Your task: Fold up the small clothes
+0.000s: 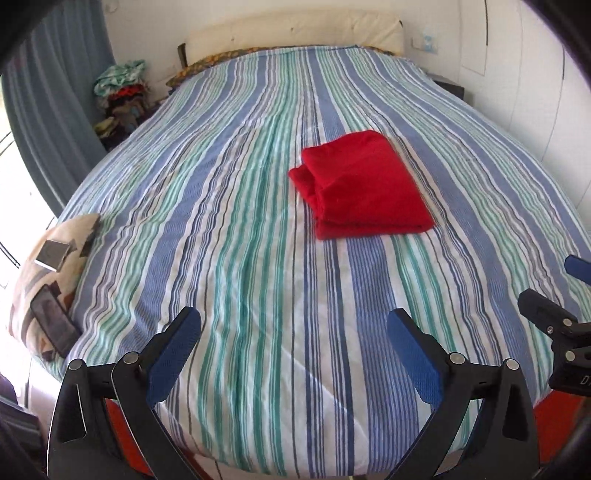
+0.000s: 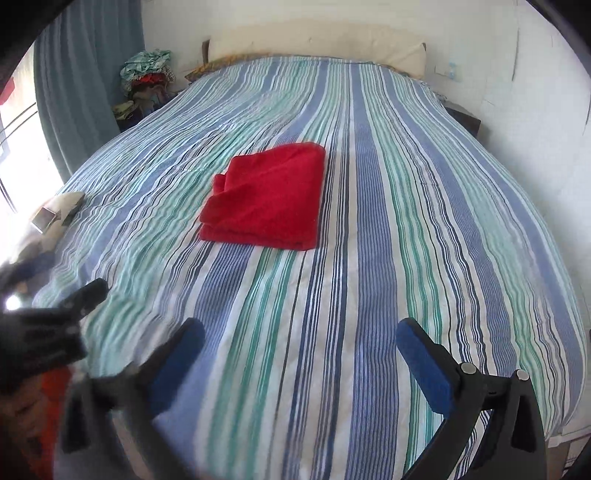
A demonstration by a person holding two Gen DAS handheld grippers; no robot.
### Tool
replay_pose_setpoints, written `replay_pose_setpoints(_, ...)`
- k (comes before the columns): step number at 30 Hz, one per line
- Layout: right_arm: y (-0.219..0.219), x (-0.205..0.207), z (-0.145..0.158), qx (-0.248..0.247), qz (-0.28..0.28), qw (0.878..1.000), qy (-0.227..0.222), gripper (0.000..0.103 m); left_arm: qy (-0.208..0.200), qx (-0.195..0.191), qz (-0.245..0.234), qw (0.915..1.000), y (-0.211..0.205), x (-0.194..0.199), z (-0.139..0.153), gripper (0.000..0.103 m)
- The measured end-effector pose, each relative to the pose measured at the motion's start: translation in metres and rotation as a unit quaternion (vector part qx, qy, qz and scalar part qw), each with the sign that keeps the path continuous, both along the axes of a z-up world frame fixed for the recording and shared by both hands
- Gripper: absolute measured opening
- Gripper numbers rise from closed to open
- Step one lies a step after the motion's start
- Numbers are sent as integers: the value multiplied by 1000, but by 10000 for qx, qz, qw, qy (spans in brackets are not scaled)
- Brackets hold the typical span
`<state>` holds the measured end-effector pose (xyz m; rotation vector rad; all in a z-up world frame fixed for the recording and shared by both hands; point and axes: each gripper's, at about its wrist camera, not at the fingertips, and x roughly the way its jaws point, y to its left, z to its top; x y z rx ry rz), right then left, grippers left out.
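Observation:
A red garment (image 1: 364, 186) (image 2: 267, 197) lies folded into a neat rectangle on the striped bedspread (image 1: 229, 206) (image 2: 406, 221), about mid-bed. My left gripper (image 1: 293, 319) hangs open over the near end of the bed, well short of the garment, with nothing between its blue pads (image 1: 173, 350). My right gripper (image 2: 301, 332) is open too, empty, and likewise back from the garment. Part of the right gripper (image 1: 554, 325) shows at the right edge of the left wrist view. The left gripper (image 2: 55, 325) appears blurred at the left edge of the right wrist view.
A patterned cushion (image 1: 48, 280) at the bed's near left corner carries a phone (image 1: 55, 325) and a small box (image 1: 51, 254). A pile of clothes (image 1: 120, 96) stands by the blue curtain (image 1: 55, 110). A headboard pillow (image 1: 295, 31) and a dark nightstand (image 1: 452, 86) sit at the far end.

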<state>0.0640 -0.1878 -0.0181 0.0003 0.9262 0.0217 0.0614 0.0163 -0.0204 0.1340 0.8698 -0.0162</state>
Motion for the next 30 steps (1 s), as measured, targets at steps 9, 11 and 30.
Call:
replay_pose_setpoints(9,7,-15,13,96,-7,10000,8,102,21,25,73,10000,6,-10,10,101)
replay_pose_setpoints(11,12,-16,16,-20,-7,10000,55,102,22,47,92,9999,8,-12,12,101)
replay_pose_setpoints(30,30,-23,34,-437,-6,9990,97,102,191,-87,81,9997,13,-17,16,103)
